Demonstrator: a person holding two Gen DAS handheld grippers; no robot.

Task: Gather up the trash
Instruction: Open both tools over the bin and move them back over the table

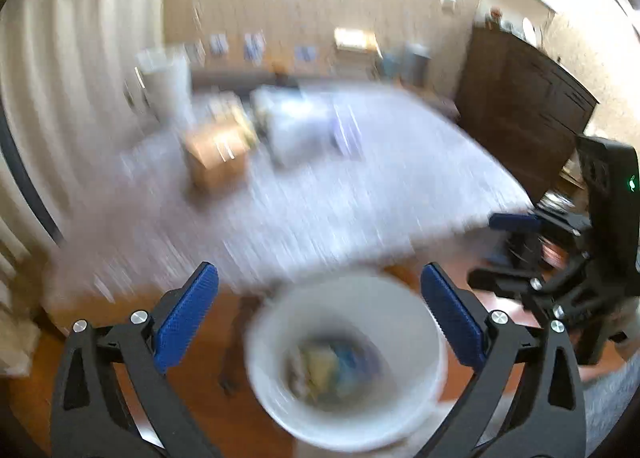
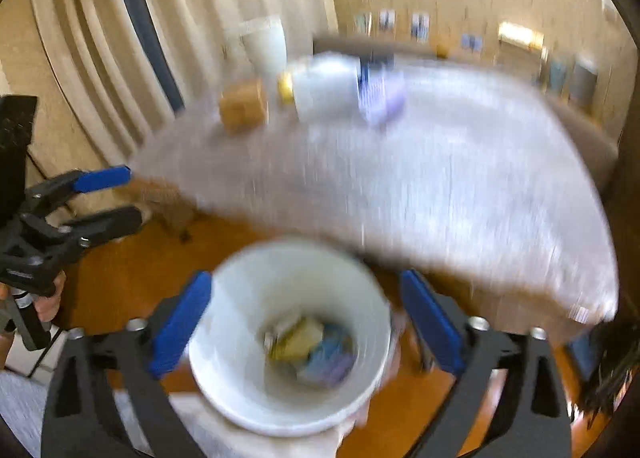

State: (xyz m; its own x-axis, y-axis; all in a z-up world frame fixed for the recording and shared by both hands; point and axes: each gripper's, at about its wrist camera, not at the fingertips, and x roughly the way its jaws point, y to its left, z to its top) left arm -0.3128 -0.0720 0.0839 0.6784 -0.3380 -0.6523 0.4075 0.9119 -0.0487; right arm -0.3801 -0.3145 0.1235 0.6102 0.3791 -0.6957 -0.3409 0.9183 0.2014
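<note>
Left wrist view: white bucket [image 1: 348, 370] upright, mouth up, blurred trash [image 1: 332, 370] at 6 o'clock; left gripper [image 1: 320, 318] and right gripper [image 2: 304, 322] jaws wide, empty.

A white bucket [image 1: 348, 374] stands upright on the wooden floor, blurred crumpled trash [image 2: 312, 350] at its bottom.

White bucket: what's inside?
The bucket holds blurred scraps, yellowish and blue, at the bottom. What they are, or anything beneath them, cannot be made out.
</note>
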